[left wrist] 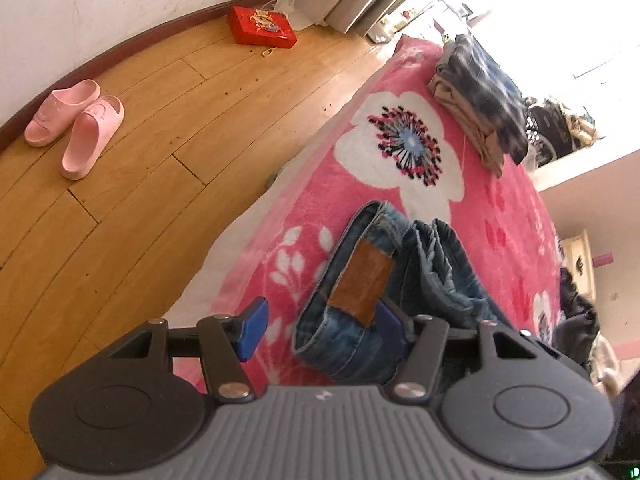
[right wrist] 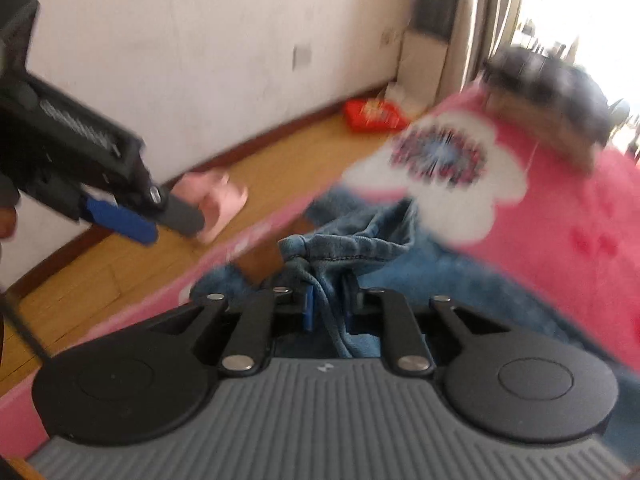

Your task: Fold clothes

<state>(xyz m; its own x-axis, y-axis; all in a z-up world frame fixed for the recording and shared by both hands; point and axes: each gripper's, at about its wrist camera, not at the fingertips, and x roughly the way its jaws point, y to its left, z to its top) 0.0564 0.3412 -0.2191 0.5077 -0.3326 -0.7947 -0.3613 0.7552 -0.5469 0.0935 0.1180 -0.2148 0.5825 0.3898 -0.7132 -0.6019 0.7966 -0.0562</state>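
Two grippers worked: our right gripper (right wrist: 327,308) pinched a denim fold of the jeans (left wrist: 372,292) lying near the bed (left wrist: 500,208) edge, while our left gripper (left wrist: 320,320) stood spread over the waistband. Pulling one-handed, we judged, could undo the fold or drag the jeans floorward.

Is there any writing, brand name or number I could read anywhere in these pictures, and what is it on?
None can be read.
Brown leather patch on the folded blue denim jeans: no print legible.
Red gift box on the wooden floor: gold decoration, too small to read.
Small white logo on the grey ribbed gripper body: a mark, not letters.
Green glowing digits at the frame corner: cut off.
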